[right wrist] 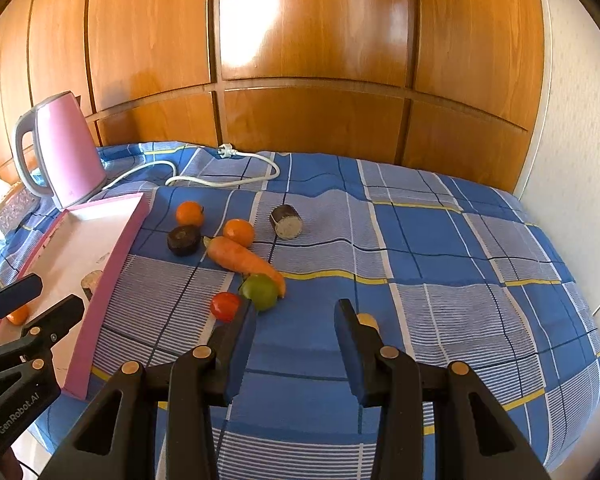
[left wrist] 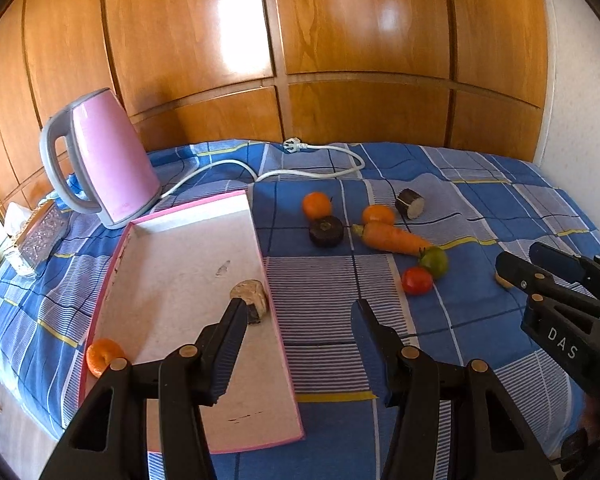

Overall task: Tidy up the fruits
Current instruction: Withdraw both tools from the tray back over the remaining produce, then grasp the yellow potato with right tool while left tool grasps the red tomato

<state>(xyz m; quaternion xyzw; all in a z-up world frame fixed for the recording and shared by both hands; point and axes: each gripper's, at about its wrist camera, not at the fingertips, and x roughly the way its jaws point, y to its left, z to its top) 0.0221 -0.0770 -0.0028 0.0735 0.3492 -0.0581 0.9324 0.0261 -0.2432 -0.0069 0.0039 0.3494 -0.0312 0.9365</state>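
Note:
A pink-rimmed tray (left wrist: 180,216) (right wrist: 112,248) lies on the blue checked cloth and holds an orange (left wrist: 102,356) (right wrist: 18,314) and a dark-skinned cut piece (left wrist: 252,296) (right wrist: 92,280). My left gripper (left wrist: 300,308) (right wrist: 40,296) is open and empty over the tray's right rim. On the cloth lie two oranges (left wrist: 317,205) (left wrist: 377,215), a dark round piece (left wrist: 326,231), a cut dark piece (left wrist: 410,203), a carrot (left wrist: 392,238), a green tomato (left wrist: 434,261) and a red tomato (left wrist: 417,280). My right gripper (right wrist: 296,316) (left wrist: 536,260) is open and empty, right of the tomatoes. A small yellowish piece (right wrist: 368,320) peeks beside its right finger.
A pink kettle (left wrist: 108,160) stands behind the tray with its white cord and plug (left wrist: 300,160) across the cloth. A glass box (left wrist: 40,236) sits at the far left. Wooden wardrobe doors (left wrist: 300,40) rise behind; a white wall (right wrist: 572,120) is to the right.

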